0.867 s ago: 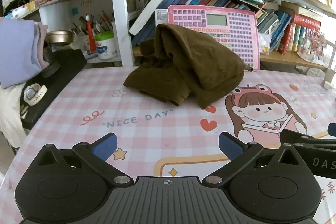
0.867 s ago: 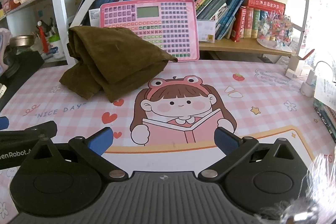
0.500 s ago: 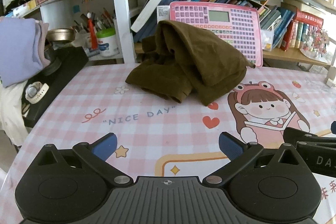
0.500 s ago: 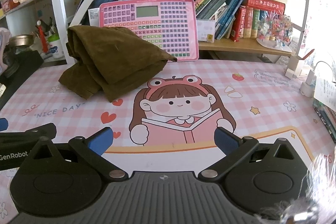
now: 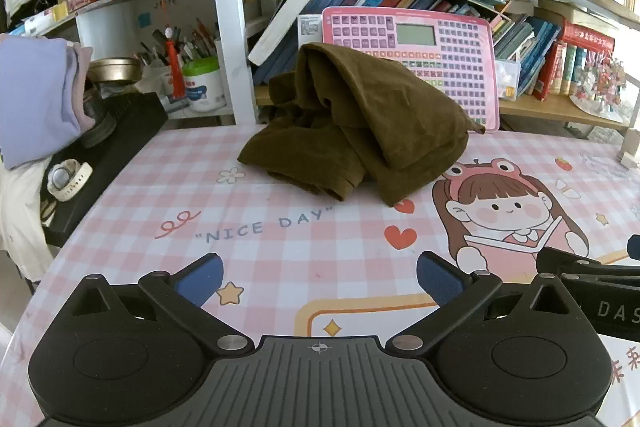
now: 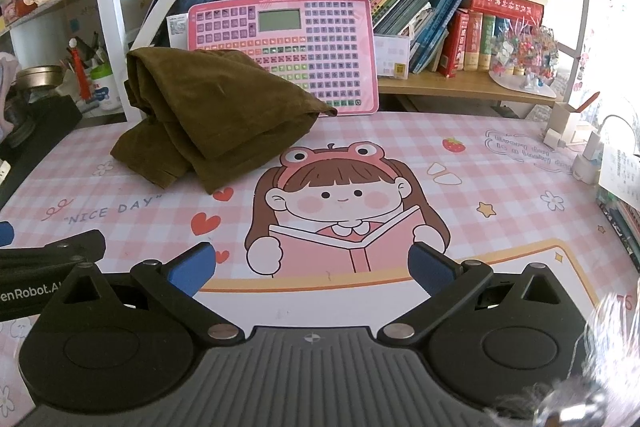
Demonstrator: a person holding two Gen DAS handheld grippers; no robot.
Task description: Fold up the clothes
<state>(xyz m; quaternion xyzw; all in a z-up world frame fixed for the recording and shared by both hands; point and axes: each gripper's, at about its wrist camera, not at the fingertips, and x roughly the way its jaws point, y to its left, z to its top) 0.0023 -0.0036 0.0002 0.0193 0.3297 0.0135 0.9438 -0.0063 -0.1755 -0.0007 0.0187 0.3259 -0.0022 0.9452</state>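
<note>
Brown garment (image 5: 360,131) heaped at desk (image 5: 280,247) back edge, left of centre. Looks soft, light, limp corduroy-like cloth; pinch loose hem. Left gripper (image 5: 318,277), right gripper (image 6: 308,265): fingers spread, empty.

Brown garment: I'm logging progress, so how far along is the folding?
Done: nothing; the brown garment lies crumpled on the table mat. In hand: nothing; left gripper and right gripper are open and short of it. Left: the whole fold.
</note>
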